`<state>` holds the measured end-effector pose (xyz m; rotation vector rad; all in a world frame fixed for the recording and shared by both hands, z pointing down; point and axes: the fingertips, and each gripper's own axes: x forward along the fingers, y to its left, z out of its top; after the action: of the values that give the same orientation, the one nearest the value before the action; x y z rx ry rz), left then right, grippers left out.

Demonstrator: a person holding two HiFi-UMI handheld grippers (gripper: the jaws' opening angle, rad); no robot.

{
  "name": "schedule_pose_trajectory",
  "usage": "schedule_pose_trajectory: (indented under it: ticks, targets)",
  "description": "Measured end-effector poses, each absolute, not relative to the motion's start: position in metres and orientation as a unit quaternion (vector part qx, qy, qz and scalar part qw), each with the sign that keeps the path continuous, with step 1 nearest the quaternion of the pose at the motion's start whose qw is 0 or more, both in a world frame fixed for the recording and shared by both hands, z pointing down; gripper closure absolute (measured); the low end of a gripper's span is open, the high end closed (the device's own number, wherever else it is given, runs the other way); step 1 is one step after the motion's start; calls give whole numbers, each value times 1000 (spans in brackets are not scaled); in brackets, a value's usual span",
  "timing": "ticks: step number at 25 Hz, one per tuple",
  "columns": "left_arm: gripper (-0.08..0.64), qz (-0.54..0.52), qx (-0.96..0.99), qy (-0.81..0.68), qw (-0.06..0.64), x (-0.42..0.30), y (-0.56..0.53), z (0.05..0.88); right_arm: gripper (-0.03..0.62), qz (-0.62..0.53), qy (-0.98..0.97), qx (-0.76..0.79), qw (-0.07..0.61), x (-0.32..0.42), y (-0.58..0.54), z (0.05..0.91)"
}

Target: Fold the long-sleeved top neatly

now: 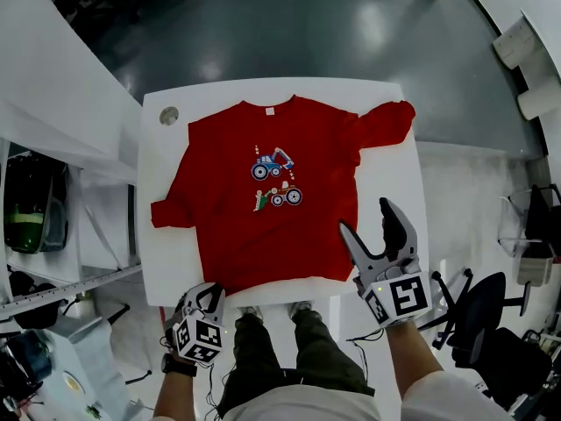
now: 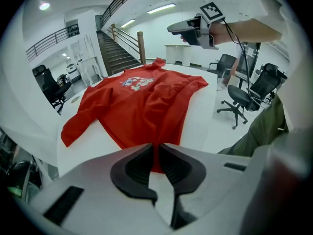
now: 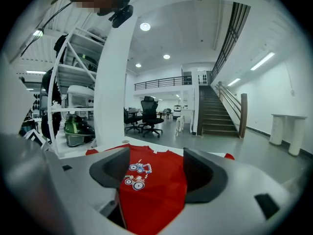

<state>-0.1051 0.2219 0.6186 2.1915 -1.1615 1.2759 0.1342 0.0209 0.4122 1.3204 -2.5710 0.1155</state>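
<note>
A grey floor [image 1: 307, 24] surrounds a white table [image 1: 390, 174] in the head view, with a staircase [image 2: 115, 55] and office chairs [image 2: 239, 94] beyond it in the gripper views. A red long-sleeved top [image 1: 237, 226] lies front up over most of the table, its collar at 12 o'clock and its hem at 6 o'clock by the near edge. One sleeve is doubled back at 9 o'clock. The other is bunched towards 2 o'clock, close to the far corner. The person stands at 6 o'clock, with olive trousers [image 1: 272, 358] showing under the table edge.

The right gripper [image 1: 365, 216] hangs at 4 o'clock of the top over its hem corner. Its jaws stand wide apart with nothing between them, and in its own view the red cloth shows well below and beyond them. The left gripper [image 1: 209, 295] sits at 7 o'clock, pitched steeply down at the other hem corner. Its jaws are drawn almost together, and in its own view a thin sliver of the red hem is pinched between the dark pads [image 2: 134, 163], with bare table showing behind them.

A print of small blue and red vehicles [image 1: 276, 181] marks the chest. A small grey round spot [image 1: 169, 115] sits on the table at 10 o'clock, just beyond the shoulder. A white label [image 1: 269, 110] shows inside the collar.
</note>
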Motion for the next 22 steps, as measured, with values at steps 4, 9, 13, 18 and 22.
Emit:
schedule_pose_trajectory:
  ticks: [4, 9, 13, 18, 22]
  targets:
    - [512, 447, 775, -409, 181, -106, 220, 620, 242, 38, -882, 454, 123, 130, 20, 412]
    - [491, 436, 778, -407, 199, -105, 224, 618, 242, 41, -881, 453, 126, 132, 22, 414]
    - [445, 431, 782, -399, 208, -102, 224, 617, 247, 45, -883, 447, 133, 134, 25, 422]
    - [430, 438, 779, -395, 212, -99, 227, 618, 252, 58, -886, 431, 162, 143, 43, 445]
    - [429, 443, 777, -396, 211, -99, 225, 620, 256, 70, -886, 417, 188, 150, 59, 469]
